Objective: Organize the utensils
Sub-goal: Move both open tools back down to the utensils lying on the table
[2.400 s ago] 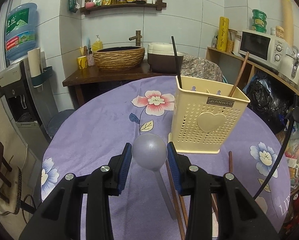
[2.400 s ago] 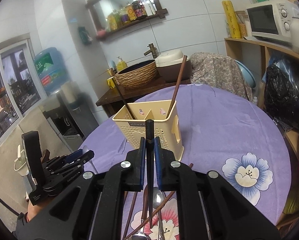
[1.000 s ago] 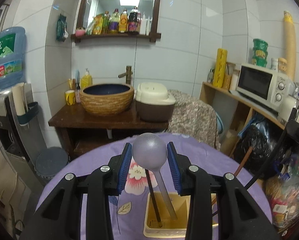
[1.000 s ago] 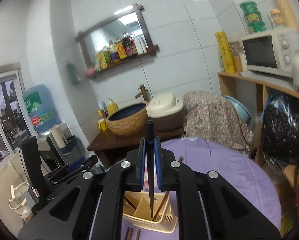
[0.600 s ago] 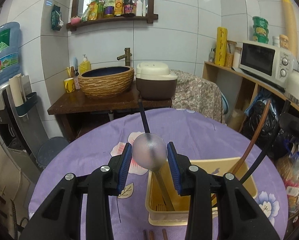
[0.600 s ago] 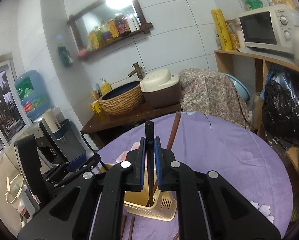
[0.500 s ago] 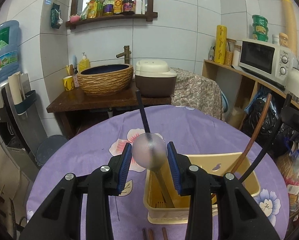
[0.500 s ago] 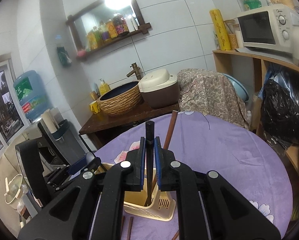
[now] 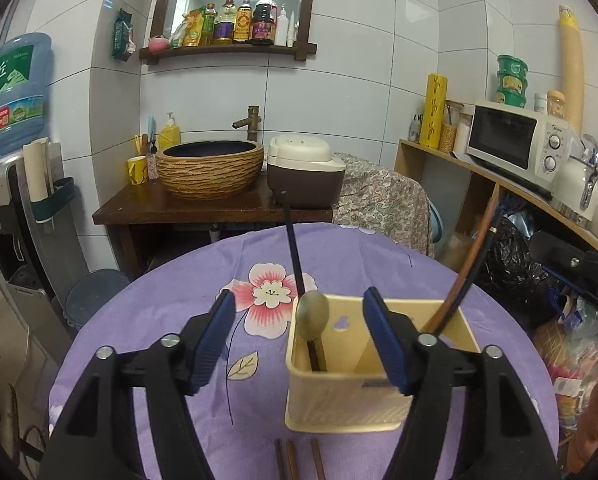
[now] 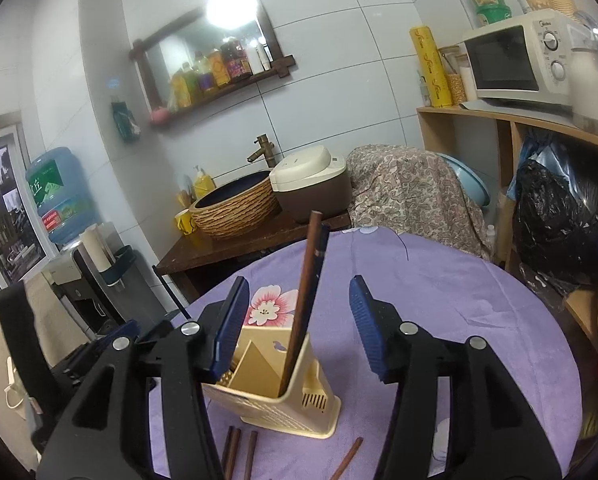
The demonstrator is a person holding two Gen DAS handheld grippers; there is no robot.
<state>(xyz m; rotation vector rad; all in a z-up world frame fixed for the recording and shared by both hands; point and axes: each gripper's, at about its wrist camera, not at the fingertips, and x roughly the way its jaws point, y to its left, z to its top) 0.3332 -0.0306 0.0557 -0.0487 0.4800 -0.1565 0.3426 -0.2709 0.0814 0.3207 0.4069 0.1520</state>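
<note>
The left gripper (image 9: 299,336) has its jaws spread wide and they hold nothing. Between the two blue pads (image 9: 213,340), but touching neither of them, the spoon (image 9: 312,318) stands with its round bowl up and its handle down in the left compartment of the cream utensil holder (image 9: 339,400). A black chopstick (image 9: 293,248) stands in the same compartment and leans away from the jaws, to the far side. Just beyond the right pad, a brown chopstick (image 9: 465,276) and a second black chopstick (image 9: 477,270) lean together out of the right compartment. Below the jaws, in front of the holder, the ends of three brown chopsticks (image 9: 295,460) lie on the purple flowered tablecloth (image 9: 179,300).

The right gripper (image 10: 295,328) is also released, with its jaws far apart and empty. Between its pads (image 10: 233,320), a brown chopstick (image 10: 303,292) and a black one just behind it stand in the nearest corner of the utensil holder (image 10: 299,412) and lean a little to the right; they touch no pad. Under the jaws, loose brown chopsticks (image 10: 239,456) lie on the cloth (image 10: 439,292) in front of the holder, and one more (image 10: 347,458) lies to the right of them. At the left of the jaws, part of the other gripper's black body (image 10: 59,352) is visible.

Farther away, behind the table, there are a woven basin (image 9: 210,172) and a rice cooker (image 9: 305,170) on a dark wooden stand, and a microwave (image 9: 517,140) on a shelf at the right.
</note>
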